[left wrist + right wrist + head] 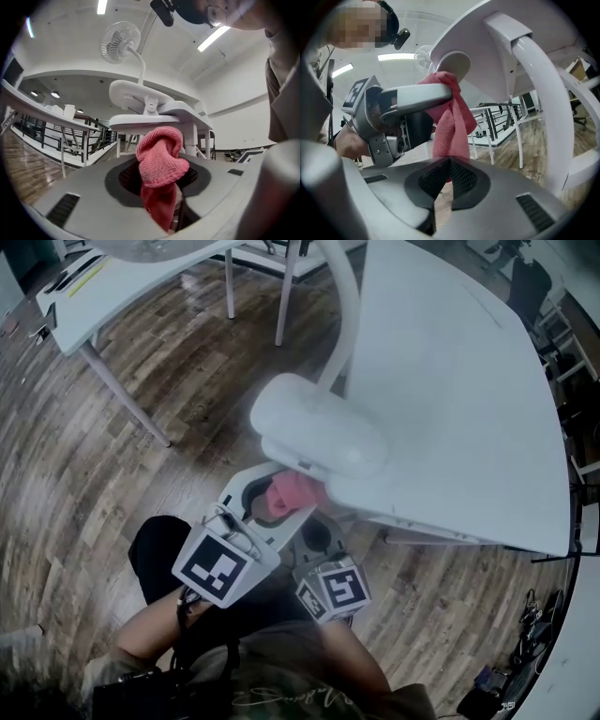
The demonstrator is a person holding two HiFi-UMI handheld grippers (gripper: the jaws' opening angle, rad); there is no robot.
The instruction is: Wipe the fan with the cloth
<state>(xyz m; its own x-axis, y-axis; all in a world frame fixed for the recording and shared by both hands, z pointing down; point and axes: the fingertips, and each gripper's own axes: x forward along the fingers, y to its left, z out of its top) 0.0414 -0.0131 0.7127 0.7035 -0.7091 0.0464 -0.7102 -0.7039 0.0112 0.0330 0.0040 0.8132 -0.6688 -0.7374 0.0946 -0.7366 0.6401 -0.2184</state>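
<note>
A white clip-on fan is clamped to the edge of the white table (pixel 450 381). Its oval base (pixel 319 427) sits just above both grippers, and its neck (pixel 342 296) rises to the fan head (pixel 121 42), which also shows small in the right gripper view (pixel 423 58). My left gripper (pixel 281 502) (pixel 161 180) is shut on a bunched pink cloth (pixel 292 491) (pixel 161 157) just under the base. My right gripper (pixel 317 538) (pixel 446 164) is shut right beside it. The cloth's tail (pixel 452 119) hangs down to its tips; whether they pinch it is hidden.
A second white table (pixel 122 277) on thin legs stands at the upper left over the wooden floor (pixel 112 446). The clamped table's white legs (pixel 543 108) curve down close on the right. A railing (pixel 70 136) runs behind.
</note>
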